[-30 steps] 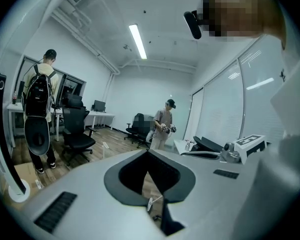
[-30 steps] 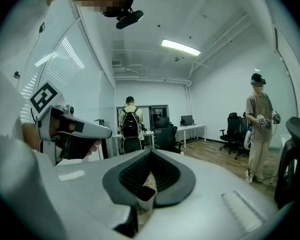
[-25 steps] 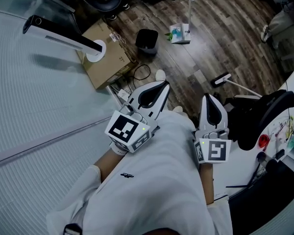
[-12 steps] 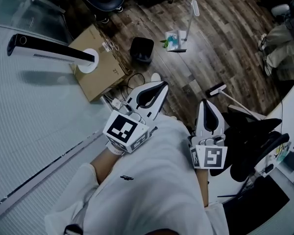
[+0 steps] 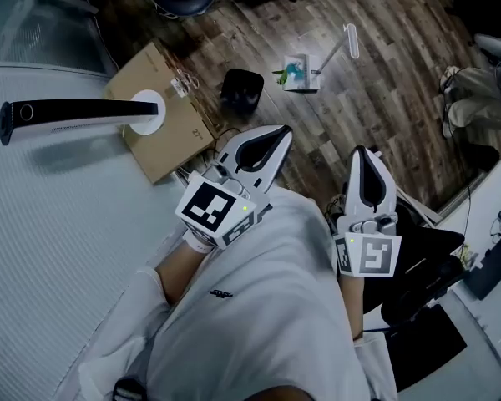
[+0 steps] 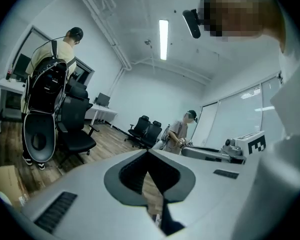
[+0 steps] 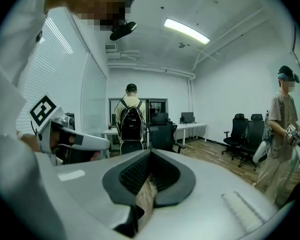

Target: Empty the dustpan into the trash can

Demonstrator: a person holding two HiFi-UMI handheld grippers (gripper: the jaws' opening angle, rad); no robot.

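Observation:
In the head view a black trash can [image 5: 240, 90] stands on the wood floor beside a cardboard box. To its right rests a light dustpan [image 5: 298, 72] with greenish bits in it and a long white handle [image 5: 337, 50]. My left gripper [image 5: 277, 134] is held in front of the person's body, pointing toward the trash can and well short of it. My right gripper [image 5: 363, 154] hovers to its right. Both are shut with nothing between the jaws, as the left gripper [image 6: 149, 151] and right gripper [image 7: 150, 152] views confirm.
A cardboard box [image 5: 165, 124] carries a white tower fan [image 5: 75, 112] lying over it, with cables on the floor nearby. Black office chairs [image 5: 417, 257] stand at the right. Other people stand about the room: a person with a backpack [image 7: 131, 115] and another person [image 7: 280, 134].
The whole view has swung as the person walks. The trash can and dustpan now lie a little nearer the grippers. Both grippers moved along with the body and stayed shut.

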